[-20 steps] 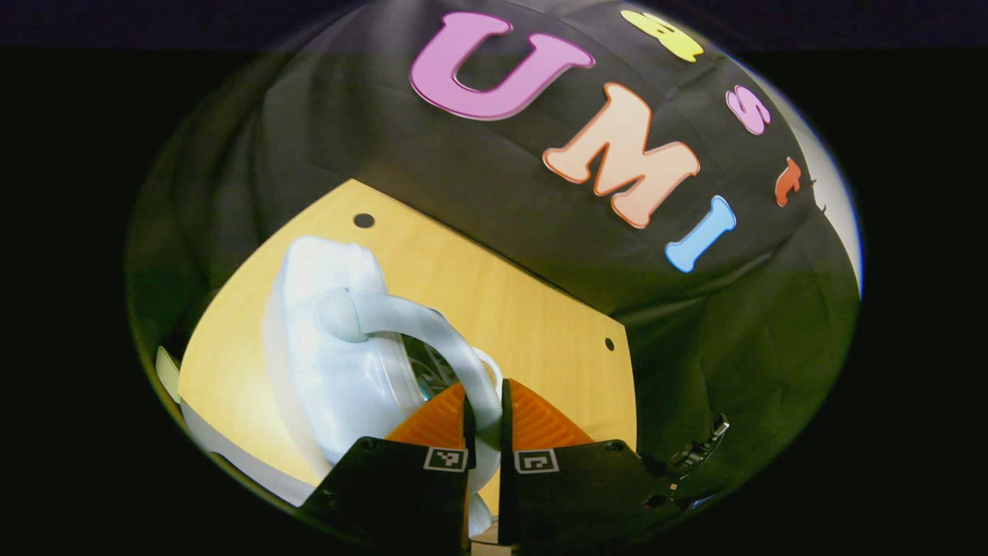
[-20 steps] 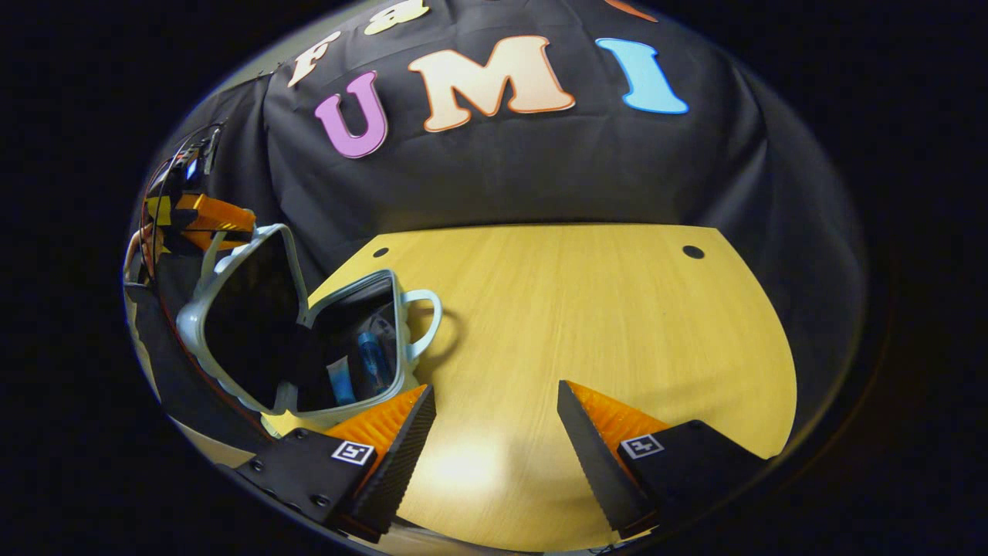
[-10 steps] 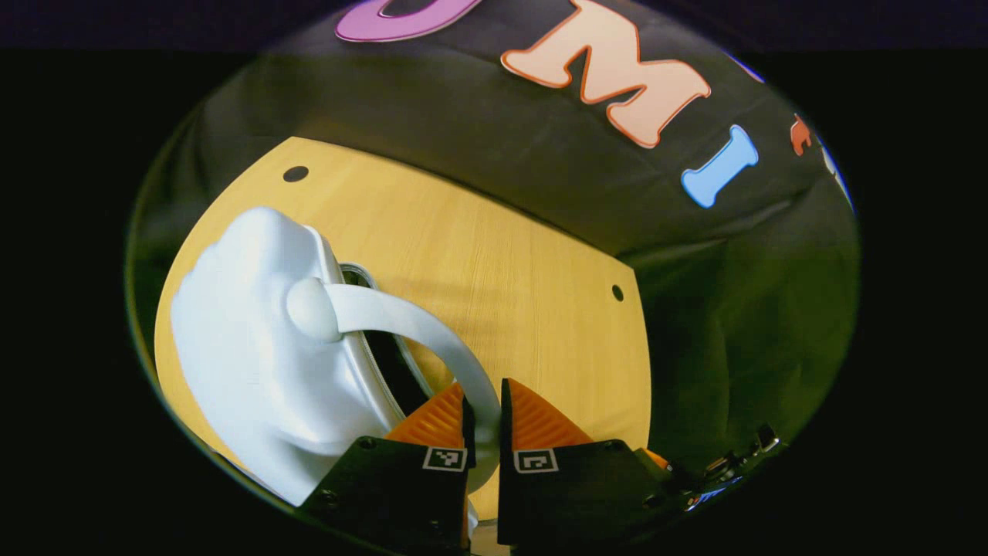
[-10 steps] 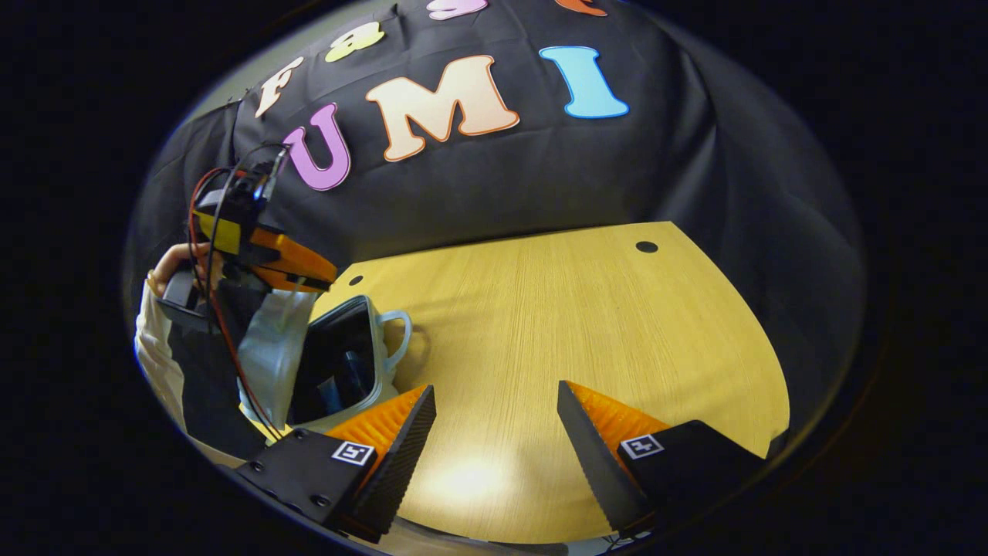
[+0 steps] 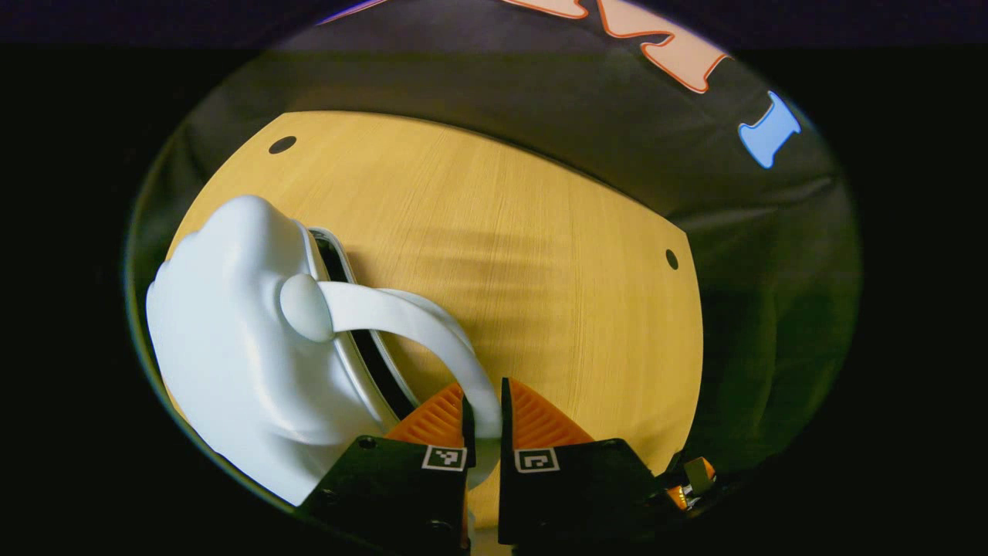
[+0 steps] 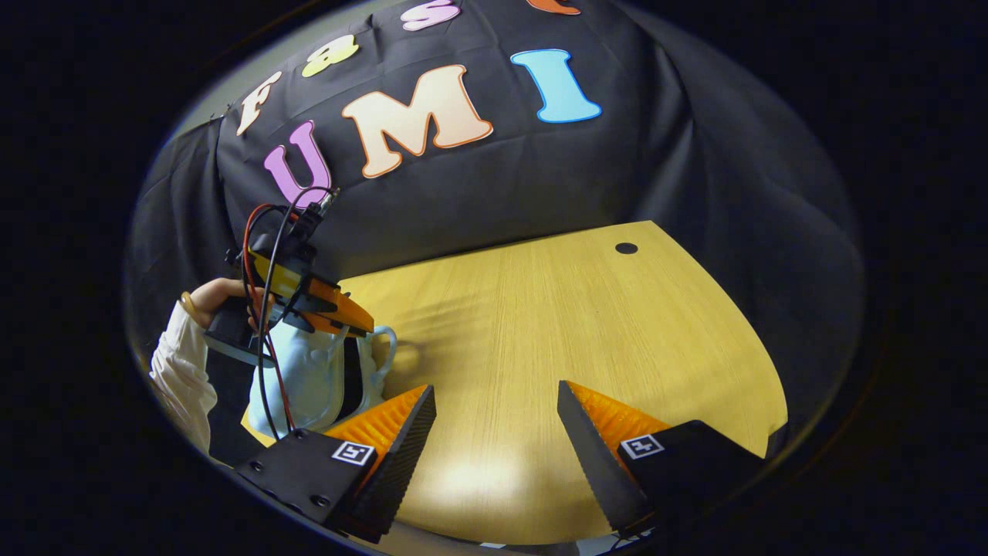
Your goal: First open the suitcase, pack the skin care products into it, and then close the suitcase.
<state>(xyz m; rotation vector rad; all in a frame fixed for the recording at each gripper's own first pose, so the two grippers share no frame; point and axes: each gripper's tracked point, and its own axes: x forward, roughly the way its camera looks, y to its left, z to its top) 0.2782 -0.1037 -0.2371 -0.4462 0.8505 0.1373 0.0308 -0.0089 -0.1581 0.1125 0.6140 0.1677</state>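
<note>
The white suitcase lies on the wooden table, its lid tilted down with a narrow dark gap left along the rim. My left gripper is shut on the lid's curved white handle. In the right gripper view the suitcase sits at the table's left edge, nearly closed, with the left gripper above it pinching the handle. My right gripper hangs open over bare table, holding nothing. The skin care products are hidden inside the case.
A person's hand and white sleeve hold the left gripper at the left, with red and black cables looping over it. The table has small dark holes near its back corners. Black cloth walls close in behind.
The left gripper has swung the lid down by its handle, from wide open to almost closed. The products inside have gone out of sight. The right gripper stayed open and turned slightly.
</note>
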